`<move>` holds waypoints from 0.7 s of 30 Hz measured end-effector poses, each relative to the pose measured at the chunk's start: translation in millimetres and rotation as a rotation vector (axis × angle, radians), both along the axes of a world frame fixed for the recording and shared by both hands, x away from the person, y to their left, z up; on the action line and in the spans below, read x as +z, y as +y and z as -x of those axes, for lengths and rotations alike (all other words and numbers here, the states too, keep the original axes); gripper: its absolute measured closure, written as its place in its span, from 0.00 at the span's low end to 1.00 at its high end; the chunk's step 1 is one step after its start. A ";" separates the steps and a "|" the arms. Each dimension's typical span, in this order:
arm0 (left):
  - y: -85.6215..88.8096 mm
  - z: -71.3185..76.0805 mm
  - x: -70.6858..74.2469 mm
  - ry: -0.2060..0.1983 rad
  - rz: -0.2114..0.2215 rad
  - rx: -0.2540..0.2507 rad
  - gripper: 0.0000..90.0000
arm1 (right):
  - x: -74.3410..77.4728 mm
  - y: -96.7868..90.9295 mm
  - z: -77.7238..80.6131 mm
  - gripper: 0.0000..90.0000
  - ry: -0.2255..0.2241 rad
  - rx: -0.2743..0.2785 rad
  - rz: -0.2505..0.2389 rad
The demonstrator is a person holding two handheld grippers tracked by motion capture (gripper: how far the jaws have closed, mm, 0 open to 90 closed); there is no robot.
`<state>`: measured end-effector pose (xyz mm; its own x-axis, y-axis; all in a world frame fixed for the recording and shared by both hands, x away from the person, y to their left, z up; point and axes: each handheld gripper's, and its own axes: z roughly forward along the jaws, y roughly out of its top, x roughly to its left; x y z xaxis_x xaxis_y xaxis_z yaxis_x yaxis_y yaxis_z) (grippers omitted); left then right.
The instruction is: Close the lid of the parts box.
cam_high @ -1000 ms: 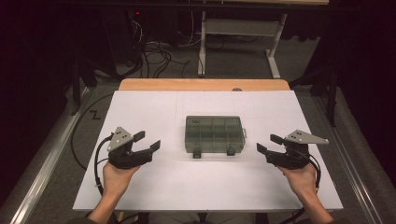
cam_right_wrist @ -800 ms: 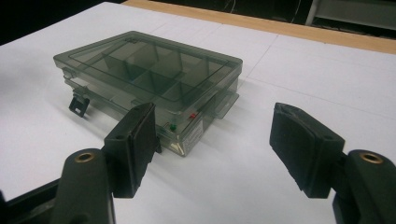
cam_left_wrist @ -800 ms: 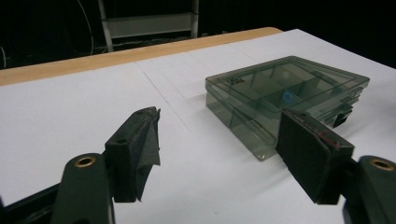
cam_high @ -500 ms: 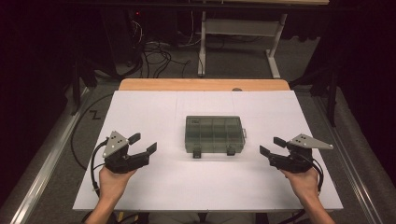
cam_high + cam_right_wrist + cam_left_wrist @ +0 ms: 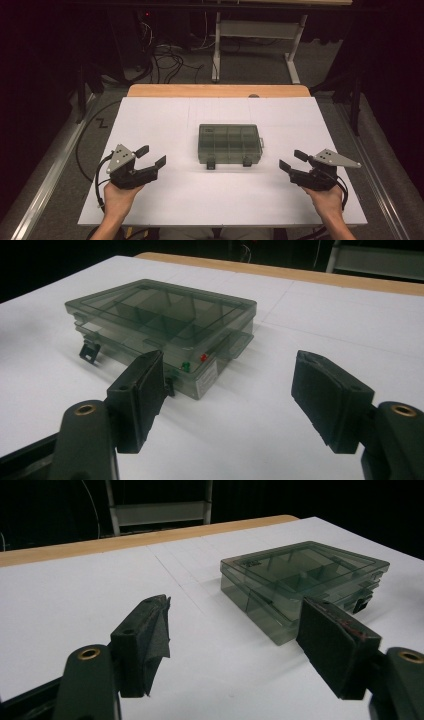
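Nearest the person, the left gripper (image 5: 151, 156) is held low over the white table (image 5: 165, 205), jaws spread wide and nothing gripped. The right gripper (image 5: 293, 159) is held the same way on the other side, wide open and empty. Between them, further out, the smoky compartment box (image 5: 229, 143) is seen lying flat, lid closed, two latches (image 5: 228, 162) facing the person

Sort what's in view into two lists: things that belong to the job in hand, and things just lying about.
Belongs to the job:
- compartment box, lid down, latches hanging loose at its front
- left gripper, open, beside the box
- right gripper, open, beside the box

Just lying about:
- white table cover
- cables on the floor behind
- metal stand behind the table
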<state>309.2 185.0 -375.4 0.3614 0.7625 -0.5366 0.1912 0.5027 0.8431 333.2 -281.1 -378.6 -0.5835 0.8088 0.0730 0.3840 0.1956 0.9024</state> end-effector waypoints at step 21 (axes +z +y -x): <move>0.0 6.1 -14.8 -0.021 -0.014 0.000 0.33 | -14.6 2.2 13.8 0.31 -0.027 0.021 0.023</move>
